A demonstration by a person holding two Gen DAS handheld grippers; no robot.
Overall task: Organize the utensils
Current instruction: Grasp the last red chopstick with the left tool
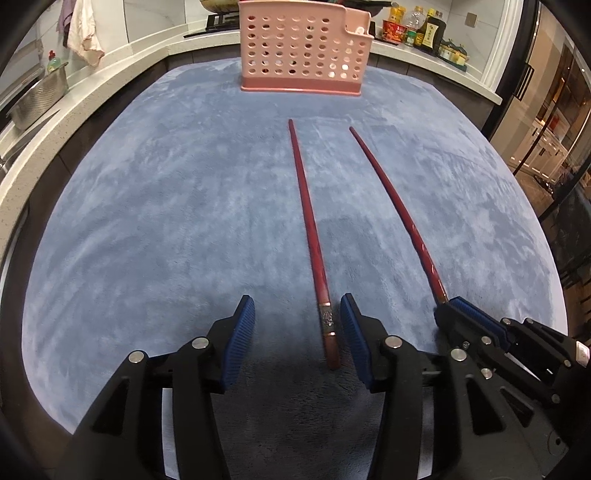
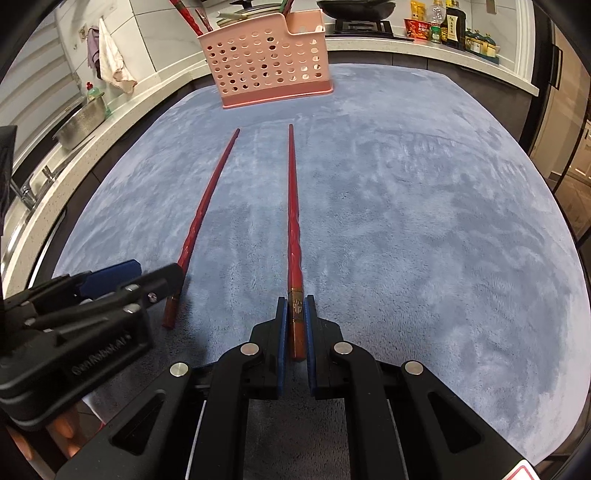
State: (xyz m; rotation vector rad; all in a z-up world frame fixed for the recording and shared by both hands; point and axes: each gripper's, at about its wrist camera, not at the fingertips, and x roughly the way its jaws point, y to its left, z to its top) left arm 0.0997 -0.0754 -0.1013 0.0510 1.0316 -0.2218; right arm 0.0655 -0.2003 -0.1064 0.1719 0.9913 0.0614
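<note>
Two long red chopsticks lie on a blue-grey mat (image 1: 166, 221), tips toward a pink perforated utensil basket (image 1: 301, 48) at the far edge. My left gripper (image 1: 297, 314) is open; the thick end of the left chopstick (image 1: 312, 236) lies between its blue pads, close to the right pad, untouched. My right gripper (image 2: 295, 314) is shut on the thick end of the right chopstick (image 2: 293, 206), which rests on the mat. In the right wrist view the left chopstick (image 2: 203, 218), the left gripper (image 2: 146, 269) and the basket (image 2: 267, 59) show; the basket holds other utensils.
A white counter (image 1: 92, 85) curves around the mat, with a steel colander (image 1: 37, 99) at left, hanging cloths (image 1: 86, 33), a stove with a pan (image 2: 356, 9) behind the basket, and sauce bottles (image 1: 421, 27) at back right.
</note>
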